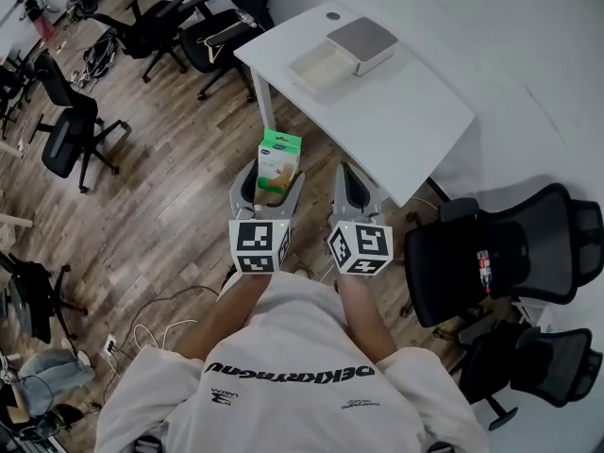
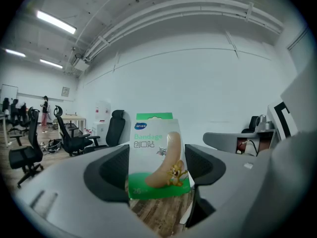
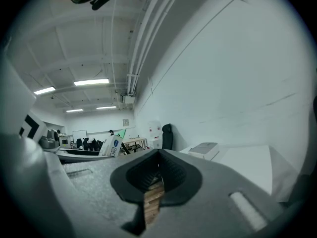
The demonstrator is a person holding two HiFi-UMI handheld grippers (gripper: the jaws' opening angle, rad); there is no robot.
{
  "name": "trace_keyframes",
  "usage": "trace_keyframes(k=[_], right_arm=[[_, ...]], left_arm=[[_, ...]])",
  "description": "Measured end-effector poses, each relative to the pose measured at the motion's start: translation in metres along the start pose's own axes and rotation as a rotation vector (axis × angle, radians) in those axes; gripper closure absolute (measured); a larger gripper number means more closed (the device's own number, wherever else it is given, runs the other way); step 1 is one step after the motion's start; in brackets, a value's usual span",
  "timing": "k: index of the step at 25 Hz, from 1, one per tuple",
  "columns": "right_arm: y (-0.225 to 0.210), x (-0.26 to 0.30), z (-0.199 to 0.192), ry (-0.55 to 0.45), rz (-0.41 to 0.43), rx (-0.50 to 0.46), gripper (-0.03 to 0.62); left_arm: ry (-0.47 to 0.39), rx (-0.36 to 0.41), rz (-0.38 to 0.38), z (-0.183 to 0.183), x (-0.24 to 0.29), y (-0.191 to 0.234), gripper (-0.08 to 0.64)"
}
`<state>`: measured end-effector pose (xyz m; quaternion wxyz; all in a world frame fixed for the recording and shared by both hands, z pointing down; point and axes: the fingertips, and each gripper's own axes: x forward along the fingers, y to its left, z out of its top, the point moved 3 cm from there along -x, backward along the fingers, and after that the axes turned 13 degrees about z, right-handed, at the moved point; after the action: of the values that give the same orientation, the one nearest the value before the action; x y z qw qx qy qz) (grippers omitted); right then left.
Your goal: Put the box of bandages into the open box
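The bandage box (image 1: 279, 159) is green and white with a cartoon plaster printed on it, and it stands upright between the jaws of my left gripper (image 1: 269, 181), which is shut on its sides. In the left gripper view the bandage box (image 2: 157, 155) fills the gap of the left gripper (image 2: 157, 175). My right gripper (image 1: 355, 183) is level beside it, shut with nothing held; its pads meet in the right gripper view (image 3: 157, 176). Ahead on the white table (image 1: 406, 121) lies the open box (image 1: 321, 66) with its grey lid (image 1: 362, 41) next to it.
Both grippers hang over the wood floor (image 1: 170, 187), short of the table's near edge. A black office chair (image 1: 491, 253) stands right of the table, more chairs (image 1: 66, 130) stand at the left, and cables (image 1: 151, 324) lie on the floor.
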<state>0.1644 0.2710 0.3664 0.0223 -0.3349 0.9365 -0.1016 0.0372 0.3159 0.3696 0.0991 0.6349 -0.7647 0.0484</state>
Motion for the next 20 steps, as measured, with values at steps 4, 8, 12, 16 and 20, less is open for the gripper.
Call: trace_keyframes(k=[4, 8, 12, 16, 20], right_arm=[[-0.008, 0.008, -0.005, 0.008, 0.002, -0.005, 0.594], [-0.018, 0.031, -0.003, 0.007, -0.005, -0.013, 0.594], [-0.029, 0.062, -0.003, 0.005, -0.009, -0.016, 0.594], [-0.042, 0.094, -0.003, 0.016, -0.020, -0.013, 0.594], [-0.064, 0.130, 0.004, 0.020, -0.049, -0.010, 0.594]], left_arm=[[0.010, 0.004, -0.013, -0.011, 0.012, -0.003, 0.199], [-0.004, 0.007, -0.019, -0.004, 0.037, 0.005, 0.199], [-0.010, 0.012, -0.026, 0.005, 0.069, 0.014, 0.199], [0.002, 0.011, -0.046, 0.011, 0.106, 0.021, 0.199], [0.014, 0.015, -0.077, 0.021, 0.151, 0.026, 0.199]])
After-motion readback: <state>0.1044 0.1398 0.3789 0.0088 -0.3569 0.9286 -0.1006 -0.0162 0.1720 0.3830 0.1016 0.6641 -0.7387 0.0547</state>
